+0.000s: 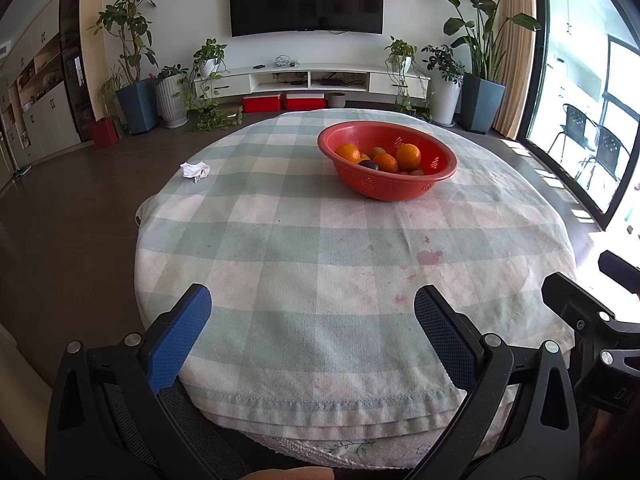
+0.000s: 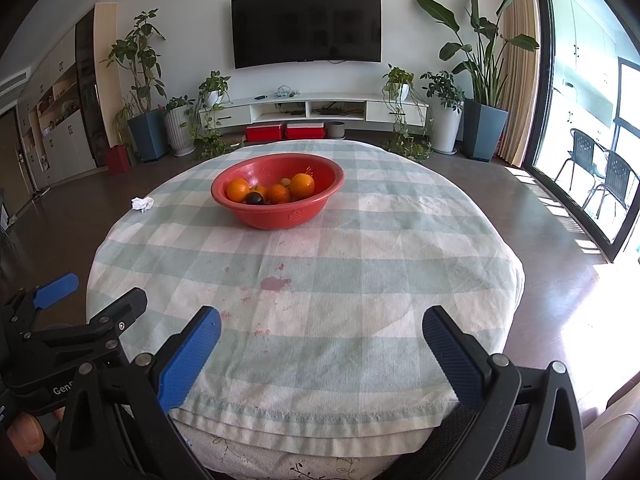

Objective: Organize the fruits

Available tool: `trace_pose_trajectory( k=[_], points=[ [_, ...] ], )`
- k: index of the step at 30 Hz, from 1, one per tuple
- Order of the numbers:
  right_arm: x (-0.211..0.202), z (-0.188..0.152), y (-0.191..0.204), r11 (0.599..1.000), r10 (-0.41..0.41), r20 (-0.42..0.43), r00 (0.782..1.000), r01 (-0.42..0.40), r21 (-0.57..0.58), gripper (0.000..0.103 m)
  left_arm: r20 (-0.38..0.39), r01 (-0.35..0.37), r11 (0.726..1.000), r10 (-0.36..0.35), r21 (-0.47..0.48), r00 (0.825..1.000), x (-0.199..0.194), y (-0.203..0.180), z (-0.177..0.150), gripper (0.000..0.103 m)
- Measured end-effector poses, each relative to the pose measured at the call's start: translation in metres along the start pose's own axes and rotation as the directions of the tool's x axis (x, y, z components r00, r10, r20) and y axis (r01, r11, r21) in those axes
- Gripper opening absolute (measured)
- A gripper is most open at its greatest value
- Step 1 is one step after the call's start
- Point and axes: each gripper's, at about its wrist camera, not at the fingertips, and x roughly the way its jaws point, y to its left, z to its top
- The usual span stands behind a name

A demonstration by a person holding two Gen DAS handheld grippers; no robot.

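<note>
Hovering at the frame bottom, the left tool and right tool are held agape, empty, aimed at the red colander of oranges, presumably for reaching.

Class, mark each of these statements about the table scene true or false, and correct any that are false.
1. The red bowl holds several oranges. True.
2. The left gripper is shut on an orange. False: its jaws are open and empty.
3. A crumpled white tissue lies on the checked tablecloth, apart from the bowl. True.
4. The bowl is tipped on its side. False: it stands upright.
5. The right gripper is inside the bowl. False: it hangs open at the table's near edge.
</note>
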Motion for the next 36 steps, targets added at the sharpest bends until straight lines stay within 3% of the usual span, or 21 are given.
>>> trace_pose_trajectory(
  k=[36],
  points=[
    [-0.0021,0.0033,-0.0001,1.0,0.0,-0.006,1.0,0.0,-0.001,0.103,-0.008,0.004,1.0,-0.004,0.0,1.0,0.0018,-0.0006,-0.0036,0.103]
  ],
)
